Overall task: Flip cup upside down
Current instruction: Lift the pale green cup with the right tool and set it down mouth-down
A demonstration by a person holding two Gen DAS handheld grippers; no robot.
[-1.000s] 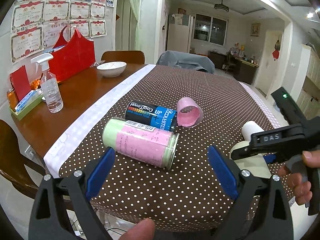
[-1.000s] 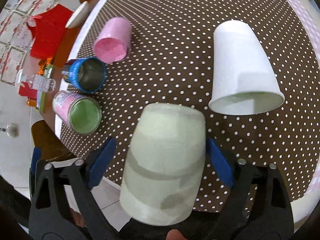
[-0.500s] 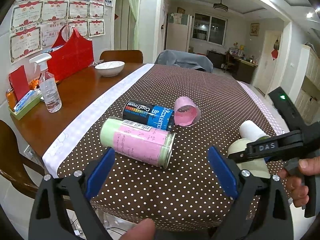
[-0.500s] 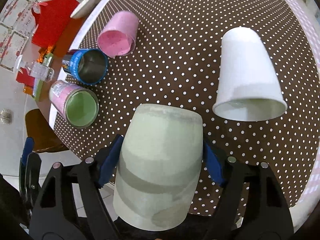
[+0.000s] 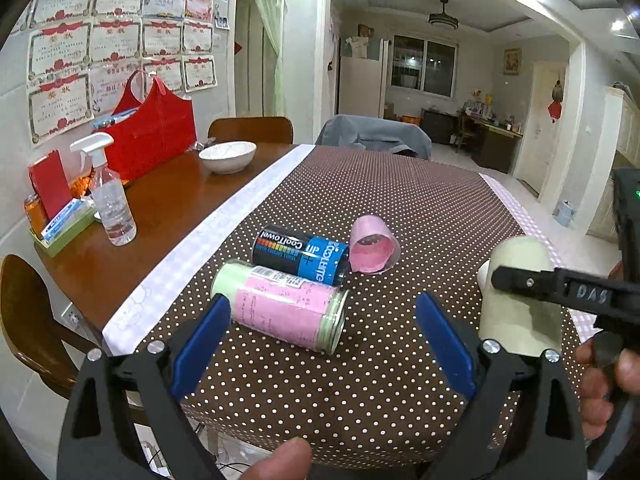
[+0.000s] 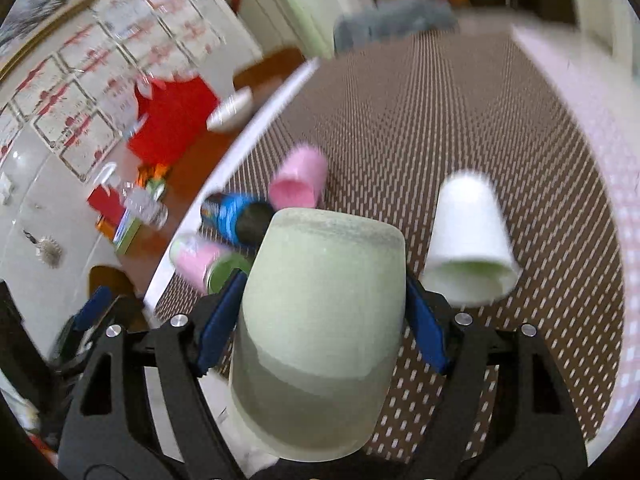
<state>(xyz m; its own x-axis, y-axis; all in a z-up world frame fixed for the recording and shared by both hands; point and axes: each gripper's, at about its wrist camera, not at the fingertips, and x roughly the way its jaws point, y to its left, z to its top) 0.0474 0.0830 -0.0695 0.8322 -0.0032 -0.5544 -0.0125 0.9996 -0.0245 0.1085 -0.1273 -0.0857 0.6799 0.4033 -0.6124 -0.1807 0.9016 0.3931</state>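
My right gripper (image 6: pixel 322 308) is shut on a pale green cup (image 6: pixel 320 304), its closed base pointing away from the camera. In the left wrist view the same cup (image 5: pixel 520 300) stands bottom-up near the table's right edge, with the right gripper's black arm across it. A white cup (image 6: pixel 468 248) lies on its side to the right on the dotted cloth. My left gripper (image 5: pixel 322 340) is open and empty, hovering over the near table edge in front of a pink-and-green can (image 5: pixel 280 308).
A blue can (image 5: pixel 300 256) and a pink cup (image 5: pixel 374 246) lie on the brown dotted tablecloth (image 5: pixel 380 200). A spray bottle (image 5: pixel 110 196), white bowl (image 5: pixel 228 156) and red bag (image 5: pixel 148 136) are on the bare wood at left. Chairs stand around the table.
My right gripper closed on the pale green cup and has swung up from looking down at the table to looking along it; the view is blurred. The left gripper barely moved.
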